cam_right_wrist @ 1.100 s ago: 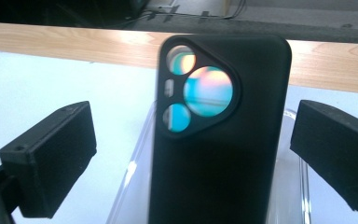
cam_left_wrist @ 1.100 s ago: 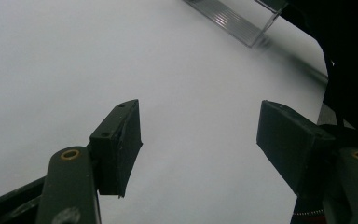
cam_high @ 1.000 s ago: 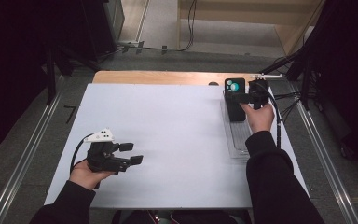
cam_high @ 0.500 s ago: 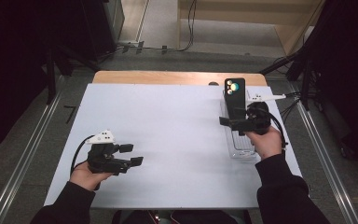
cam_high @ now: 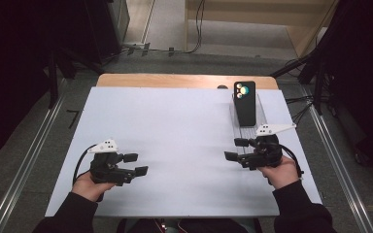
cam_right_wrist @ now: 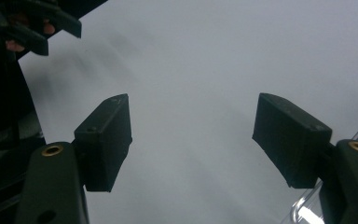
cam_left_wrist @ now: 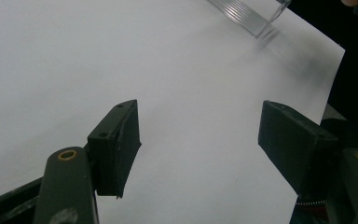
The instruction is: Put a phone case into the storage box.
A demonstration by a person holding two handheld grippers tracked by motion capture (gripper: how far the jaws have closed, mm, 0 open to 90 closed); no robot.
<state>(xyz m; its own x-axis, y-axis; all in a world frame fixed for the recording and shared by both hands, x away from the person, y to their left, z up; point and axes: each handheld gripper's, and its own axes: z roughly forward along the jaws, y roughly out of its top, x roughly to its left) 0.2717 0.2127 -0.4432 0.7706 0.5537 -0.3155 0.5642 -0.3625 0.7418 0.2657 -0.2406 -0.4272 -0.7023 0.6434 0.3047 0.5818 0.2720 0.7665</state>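
Observation:
A black phone [cam_high: 245, 103] with a round coloured camera patch stands upright at the far end of a clear ridged stand [cam_high: 247, 130] on the right of the white board. My right gripper [cam_high: 235, 149] hovers near the stand's near end and points left. Its jaws have just been closing, but they stand open with nothing between them [cam_right_wrist: 193, 140]. At the board's near left, my left gripper [cam_high: 136, 163] points right, open and empty [cam_left_wrist: 198, 140]. The left gripper view catches the clear stand [cam_left_wrist: 242, 16] far off.
The white board [cam_high: 175, 121] lies on a wooden table whose far edge [cam_high: 175, 80] shows behind it. Cables and black stands crowd the floor beyond and to the right. The right gripper view shows the stand's edge [cam_right_wrist: 307, 207] and the left gripper [cam_right_wrist: 32, 25].
My right hand drew back from the phone toward the near edge, leaving the phone standing on the stand, and its jaws narrowed. The left hand has stayed put.

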